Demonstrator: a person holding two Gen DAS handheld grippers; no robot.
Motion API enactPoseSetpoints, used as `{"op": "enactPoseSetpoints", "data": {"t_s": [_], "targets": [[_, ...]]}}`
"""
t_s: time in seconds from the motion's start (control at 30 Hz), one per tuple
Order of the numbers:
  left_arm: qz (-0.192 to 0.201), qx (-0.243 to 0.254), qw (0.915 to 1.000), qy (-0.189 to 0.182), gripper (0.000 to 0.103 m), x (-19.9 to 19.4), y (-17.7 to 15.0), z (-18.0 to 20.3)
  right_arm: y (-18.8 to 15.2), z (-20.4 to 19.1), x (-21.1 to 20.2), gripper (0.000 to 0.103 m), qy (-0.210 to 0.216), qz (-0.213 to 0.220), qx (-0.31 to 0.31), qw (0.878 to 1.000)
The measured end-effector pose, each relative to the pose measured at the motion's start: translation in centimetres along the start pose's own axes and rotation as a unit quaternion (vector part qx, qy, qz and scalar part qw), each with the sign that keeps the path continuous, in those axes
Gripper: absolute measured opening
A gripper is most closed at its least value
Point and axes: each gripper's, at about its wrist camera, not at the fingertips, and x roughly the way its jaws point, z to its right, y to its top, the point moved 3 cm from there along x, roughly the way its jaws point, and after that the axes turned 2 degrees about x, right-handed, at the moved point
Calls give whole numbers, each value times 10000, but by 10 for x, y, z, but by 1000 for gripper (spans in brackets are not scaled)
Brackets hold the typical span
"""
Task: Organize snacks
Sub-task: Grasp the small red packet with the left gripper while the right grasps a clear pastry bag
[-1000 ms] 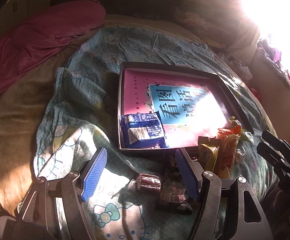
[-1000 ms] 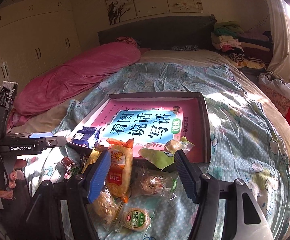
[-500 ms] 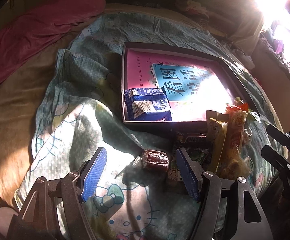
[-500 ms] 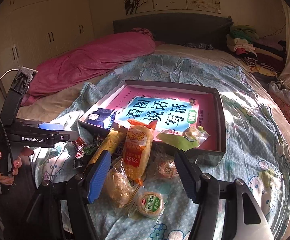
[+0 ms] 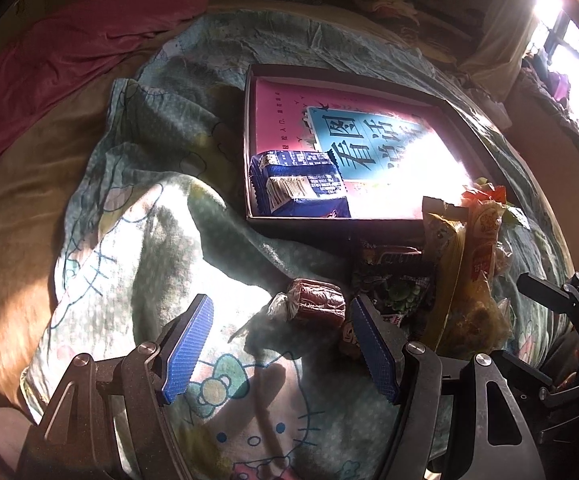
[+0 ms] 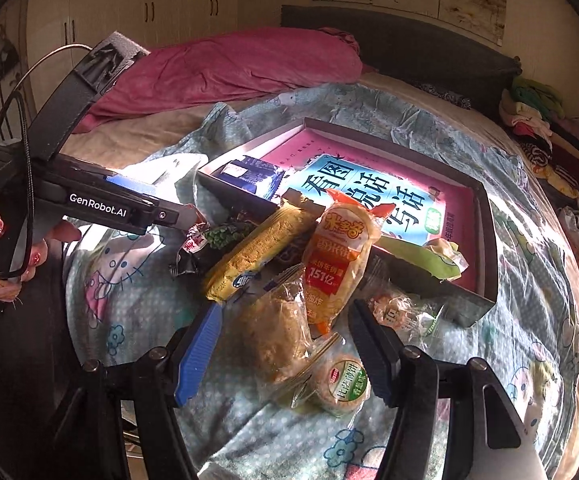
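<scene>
A dark shallow box (image 5: 301, 218) (image 6: 477, 304) lined with a pink and blue book lies on the bed, with a blue snack pack (image 5: 299, 186) (image 6: 249, 178) in its near left corner. My left gripper (image 5: 281, 334) is open just above the blanket, and a small brown wrapped candy (image 5: 317, 304) lies just beyond its fingertips. My right gripper (image 6: 285, 344) is open over a heap of snacks: an orange rice-cake pack (image 6: 337, 260), a yellow bar (image 6: 257, 252), a brown clear-wrapped cake (image 6: 277, 332) between the fingers and a round green-labelled biscuit (image 6: 343, 380).
A pink quilt (image 6: 229, 68) lies at the bed's far left. A green packet (image 6: 429, 256) rests on the box's front rim. A dark snack bag (image 5: 397, 280) sits beside the candy. Folded clothes (image 6: 537, 120) are piled at the far right. Strong sunlight glares off the book.
The left gripper sank toward the blanket, so the brown candy now sits close to its fingertips. The right gripper rolled and shifted over the snack heap; the brown cake now lies between its fingers.
</scene>
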Motion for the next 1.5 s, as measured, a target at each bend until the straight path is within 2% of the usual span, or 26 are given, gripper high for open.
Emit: {"op": "enactPoseSetpoints", "data": {"t_s": [0.43,0.73,1.0,1.37,1.4,1.5], "targets": [[-10,-23,10000,-41,72,12,-2,0,-4,-10,8,65,-52,-125,-376,9992],[76,193,9997,-131,49,13,-2,10,-11,-21,22,65,-302,-263,-845,9956],[64,108,9997,-220,48,17,-2,7,-17,-33,38,65,-586,-379,-1370,9881],[61,130,9997,-207,47,21,-1,9,-16,-43,51,65,-618,-379,-1697,9828],[60,131,9997,-208,46,21,-1,9,-16,-44,51,65,-627,-377,-1718,9824],[67,139,9996,-223,44,21,-1,10,-14,-45,52,53,-503,-395,-1712,9832]]}}
